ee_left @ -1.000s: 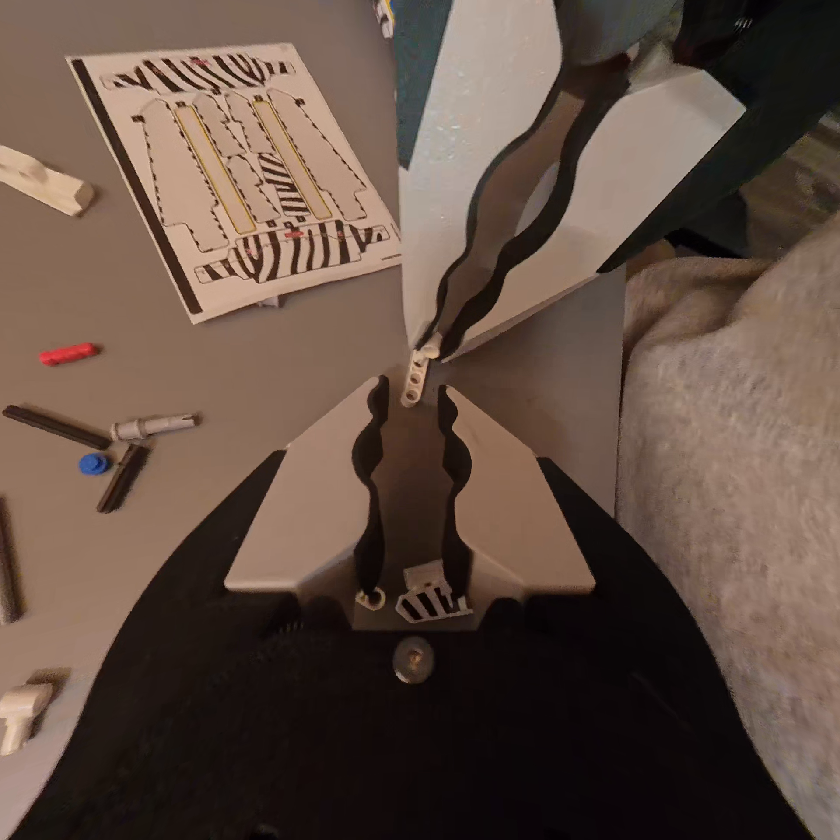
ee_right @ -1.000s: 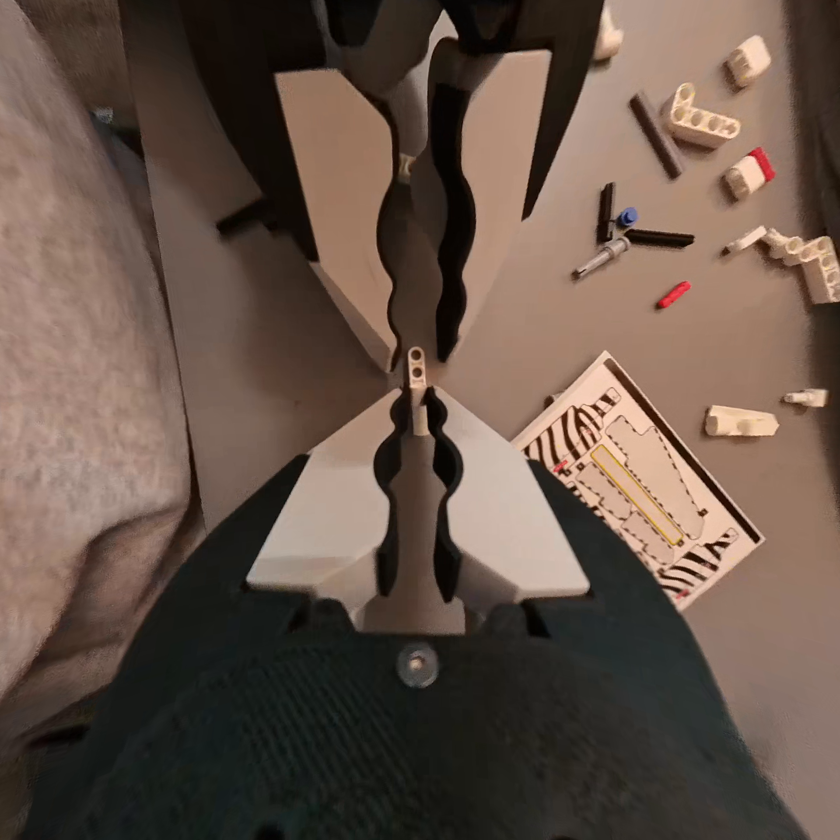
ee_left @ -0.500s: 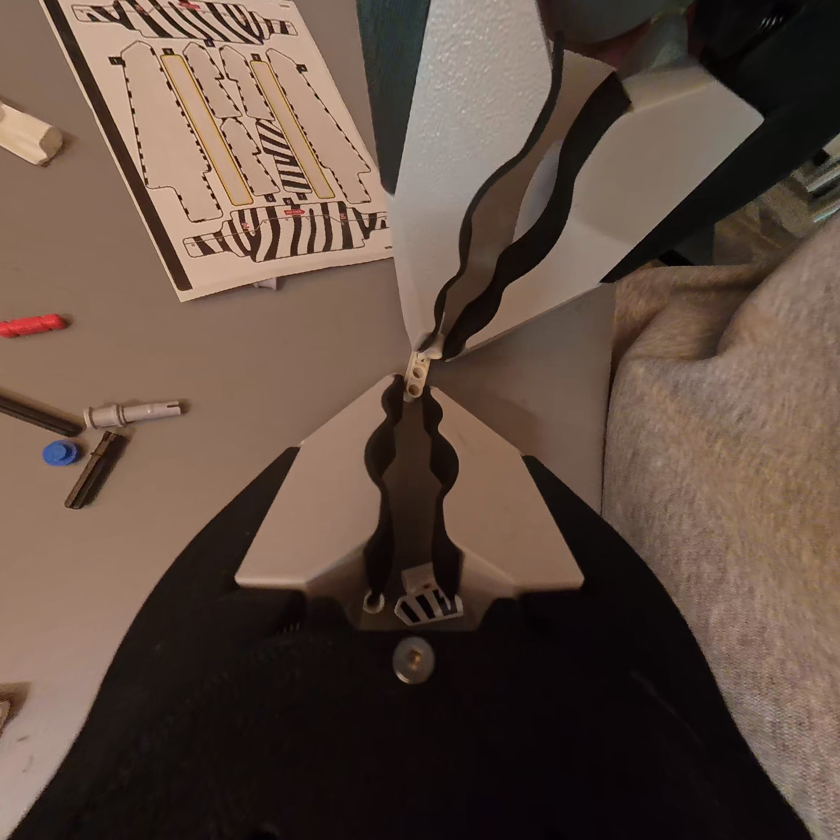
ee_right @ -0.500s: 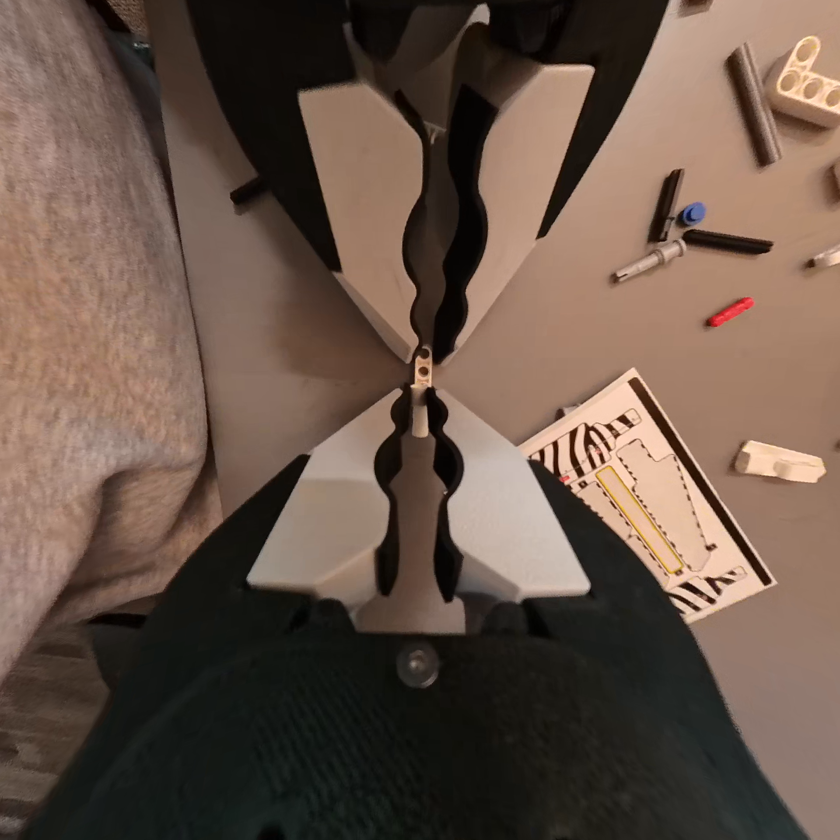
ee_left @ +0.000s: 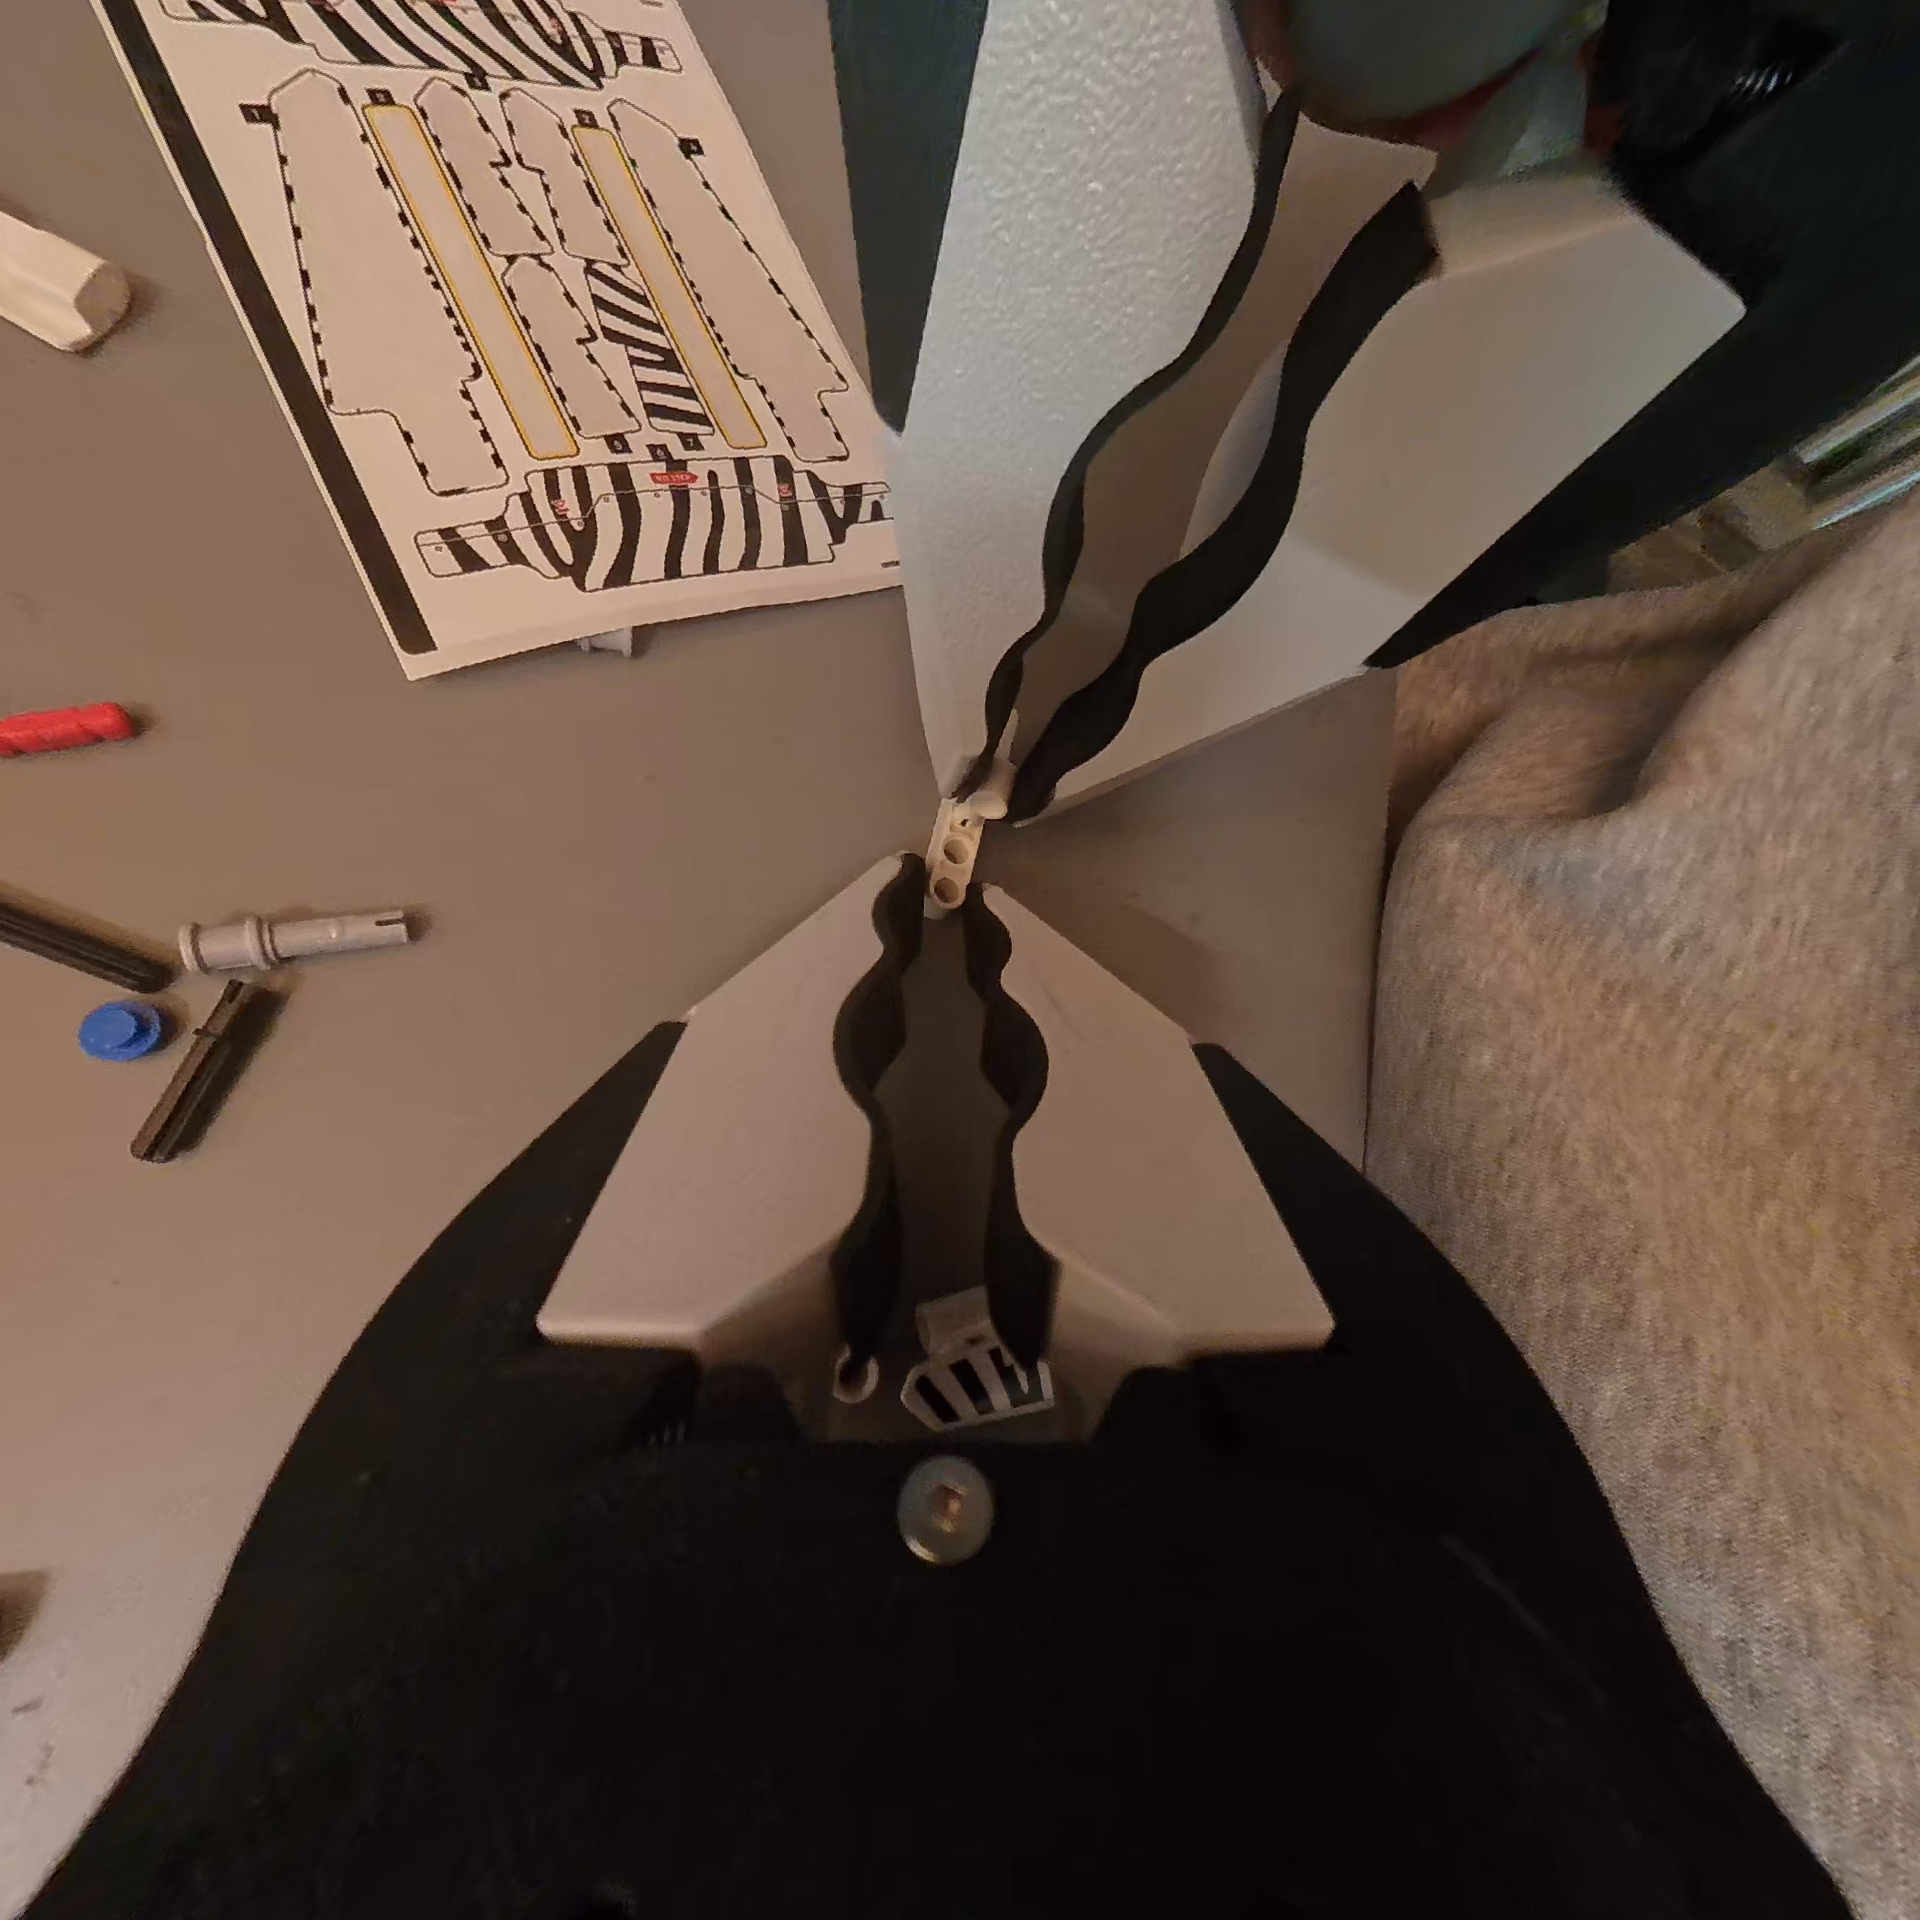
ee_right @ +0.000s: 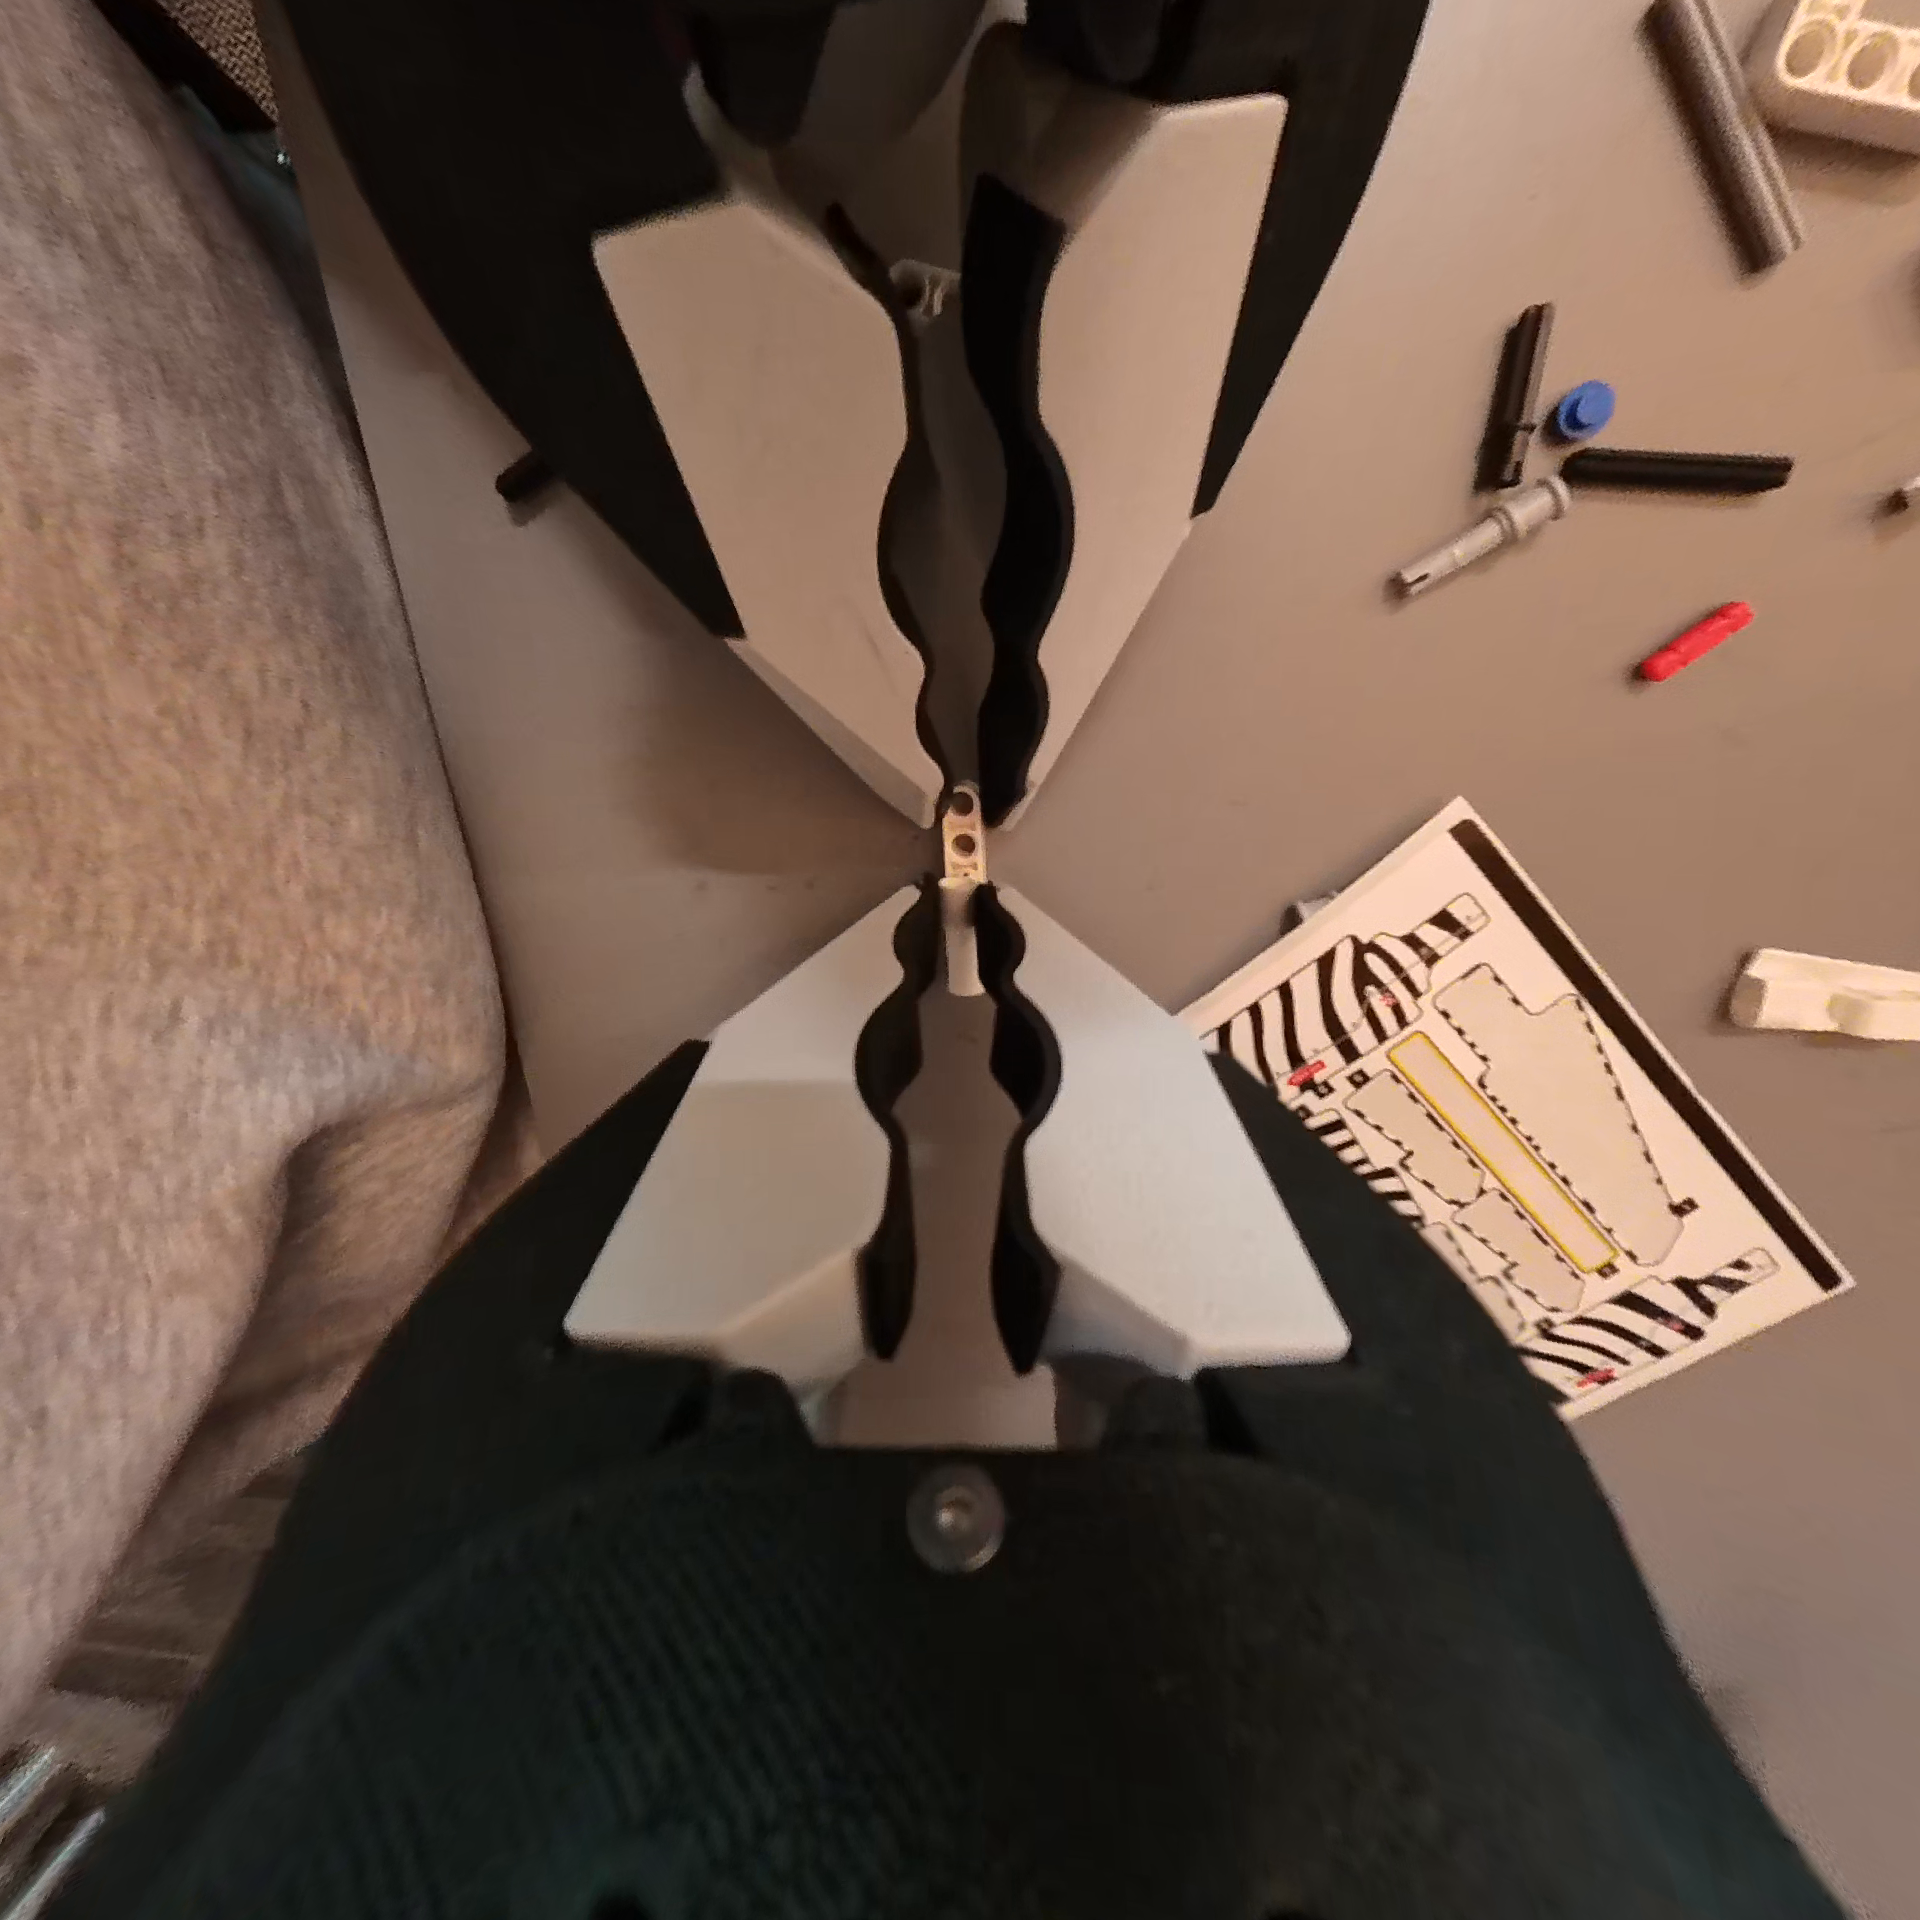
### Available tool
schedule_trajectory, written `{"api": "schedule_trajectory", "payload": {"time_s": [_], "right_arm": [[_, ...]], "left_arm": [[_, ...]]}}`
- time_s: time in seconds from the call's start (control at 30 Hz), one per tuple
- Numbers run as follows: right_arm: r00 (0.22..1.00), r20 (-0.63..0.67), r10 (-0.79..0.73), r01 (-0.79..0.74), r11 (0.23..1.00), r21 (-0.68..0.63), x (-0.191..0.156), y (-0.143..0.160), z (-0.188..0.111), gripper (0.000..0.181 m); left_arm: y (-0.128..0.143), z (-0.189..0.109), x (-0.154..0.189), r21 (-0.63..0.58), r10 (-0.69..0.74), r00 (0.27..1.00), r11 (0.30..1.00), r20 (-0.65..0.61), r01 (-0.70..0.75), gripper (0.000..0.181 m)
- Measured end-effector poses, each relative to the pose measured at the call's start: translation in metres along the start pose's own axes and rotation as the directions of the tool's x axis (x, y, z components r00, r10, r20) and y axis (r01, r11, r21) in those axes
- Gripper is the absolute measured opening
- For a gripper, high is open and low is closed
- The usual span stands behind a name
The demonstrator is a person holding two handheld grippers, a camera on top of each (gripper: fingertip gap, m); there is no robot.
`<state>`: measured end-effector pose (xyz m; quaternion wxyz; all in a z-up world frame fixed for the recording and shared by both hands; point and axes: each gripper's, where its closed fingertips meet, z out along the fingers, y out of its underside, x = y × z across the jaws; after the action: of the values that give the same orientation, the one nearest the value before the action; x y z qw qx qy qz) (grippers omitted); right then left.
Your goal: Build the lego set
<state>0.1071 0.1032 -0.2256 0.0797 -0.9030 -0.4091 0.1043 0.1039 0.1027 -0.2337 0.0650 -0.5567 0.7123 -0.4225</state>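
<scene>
Since a second ago my left gripper (ee_left: pixel 943 891) has closed from a wide gape onto the beam (ee_left: pixel 954 858), and both views have crept nearer the table (ee_left: pixel 623 790); the sheet (ee_left: pixel 540 312) now fills more of the left view.

Left side first. Loose parts lie well off to my left: red pin (ee_left: pixel 62 727), grey pin (ee_left: pixel 291 938), blue stud (ee_left: pixel 120 1034), black axle (ee_left: pixel 197 1086). None is in play.

Left gripper: tips pressed onto the near end of the beam, pinching it. Pads behind the tips stand apart in their wavy gap. A small striped piece (ee_left: pixel 977 1387) sits at the gripper's root.

Beam: small, whitish, holes showing, held in the air between the two tip pairs. Its long axis runs gripper to gripper, roughly in line with both sets of fingers.

Right gripper (ee_right: pixel 961 896): tips pinched on a short white peg (ee_right: pixel 962 940) that points straight along the fingers and meets the beam's end. Beam shows just past the tips at (ee_right: pixel 962 831); my left gripper comes in from above in that view, nose to nose.

Judgement: the coming move turns on that shared axis. Both grippers are equally near, each holding an end. Whether the peg is fully seated I cannot tell. A skew between the two wrists would likely cock the peg or flick the beam loose.
</scene>
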Motion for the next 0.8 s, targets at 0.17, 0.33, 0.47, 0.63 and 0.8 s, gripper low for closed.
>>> {"api": "schedule_trajectory", "payload": {"time_s": [0.17, 0.33, 0.47, 0.63, 0.8], "right_arm": [[1.000, -0.009, 0.026, -0.026, 1.000, -0.003, 0.0003, -0.0010, 0.0004, 0.006], [0.997, -0.058, -0.043, 0.040, 0.998, -0.053, 0.0007, 0.0003, 0.0008, 0.006], [0.997, -0.057, -0.053, 0.049, 0.996, -0.071, 0.0008, 0.0005, 0.0011, 0.006], [0.994, -0.082, -0.073, 0.066, 0.994, -0.086, 0.0012, 0.0002, 0.0014, 0.006], [0.995, -0.100, -0.029, 0.021, 0.997, -0.076, 0.0017, -0.0001, 0.0017, 0.006]], "left_arm": [[-0.0003, -0.0003, -0.0001, 0.004, -0.008, 1.000, 1.000, -0.006, 0.008, 0.006], [-0.0001, -0.0004, -0.0002, 0.004, -0.016, 1.000, 1.000, -0.008, 0.016, 0.006], [-0.0002, -0.0005, -0.0002, 0.004, -0.022, 1.000, 1.000, -0.013, 0.022, 0.006], [-0.0001, -0.0005, -0.0001, 0.004, -0.019, 1.000, 1.000, -0.010, 0.019, 0.006], [-0.0003, -0.0006, -0.0003, 0.005, -0.023, 1.000, 1.000, -0.014, 0.023, 0.006]]}}
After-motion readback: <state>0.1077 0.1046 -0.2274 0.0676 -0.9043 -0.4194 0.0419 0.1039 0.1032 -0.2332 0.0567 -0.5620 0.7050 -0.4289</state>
